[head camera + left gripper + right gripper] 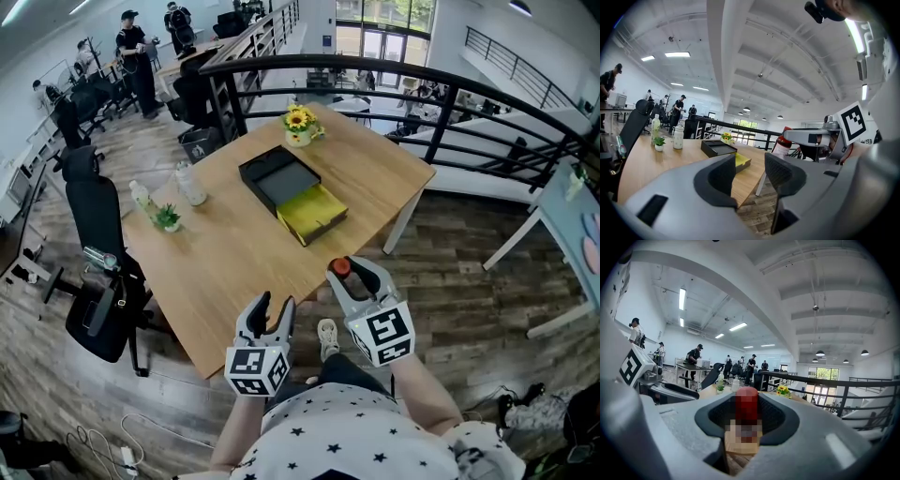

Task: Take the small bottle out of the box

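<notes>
My right claw (748, 416) grips the small bottle (341, 266) upright between its dark ribbed pads, with the rounded red cap poking above them. My left claw (748, 174) stands apart, nothing between its ridged pads. Ahead of both, on the pale wooden bench (234, 253), lies the flat black box (279, 176), with a yellow tray (314, 214) against its near side.

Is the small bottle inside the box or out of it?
Out: the right tongs grip the small bottle at the table's near edge, apart from the box.
</notes>
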`<state>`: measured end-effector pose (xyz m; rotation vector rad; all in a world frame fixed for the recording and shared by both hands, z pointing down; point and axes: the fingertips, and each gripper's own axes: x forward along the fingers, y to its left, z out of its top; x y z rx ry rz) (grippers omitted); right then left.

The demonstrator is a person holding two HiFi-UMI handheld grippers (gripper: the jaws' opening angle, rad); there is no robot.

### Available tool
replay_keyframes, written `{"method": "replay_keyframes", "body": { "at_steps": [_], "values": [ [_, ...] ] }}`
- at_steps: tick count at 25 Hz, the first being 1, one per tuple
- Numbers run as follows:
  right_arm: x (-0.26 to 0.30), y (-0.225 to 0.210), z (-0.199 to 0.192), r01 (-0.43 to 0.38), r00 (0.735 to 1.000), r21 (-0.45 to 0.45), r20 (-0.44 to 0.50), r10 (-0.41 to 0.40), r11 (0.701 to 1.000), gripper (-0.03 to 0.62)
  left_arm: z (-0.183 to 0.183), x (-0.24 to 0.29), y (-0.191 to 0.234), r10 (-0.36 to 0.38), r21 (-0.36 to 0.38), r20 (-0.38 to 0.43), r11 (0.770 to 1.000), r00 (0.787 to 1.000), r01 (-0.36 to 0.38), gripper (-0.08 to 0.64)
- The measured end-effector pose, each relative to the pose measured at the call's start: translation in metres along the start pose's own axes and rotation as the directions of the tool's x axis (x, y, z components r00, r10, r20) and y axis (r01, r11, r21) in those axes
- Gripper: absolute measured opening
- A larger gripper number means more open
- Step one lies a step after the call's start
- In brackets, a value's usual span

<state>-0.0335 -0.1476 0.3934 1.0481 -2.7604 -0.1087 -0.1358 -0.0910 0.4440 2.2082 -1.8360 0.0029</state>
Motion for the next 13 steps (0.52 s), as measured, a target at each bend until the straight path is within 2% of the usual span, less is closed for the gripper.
{"method": "replay_keyframes", "body": {
  "at_steps": [13],
  "values": [
    [0.015, -0.003, -0.004, -0.009, 1.0, 0.009, -0.012, 0.009, 1.0, 0.141, 0.0, 0.009, 0.01, 0.001, -0.005, -0.006, 1.0, 1.0, -0.001, 0.189]
  ]
}}
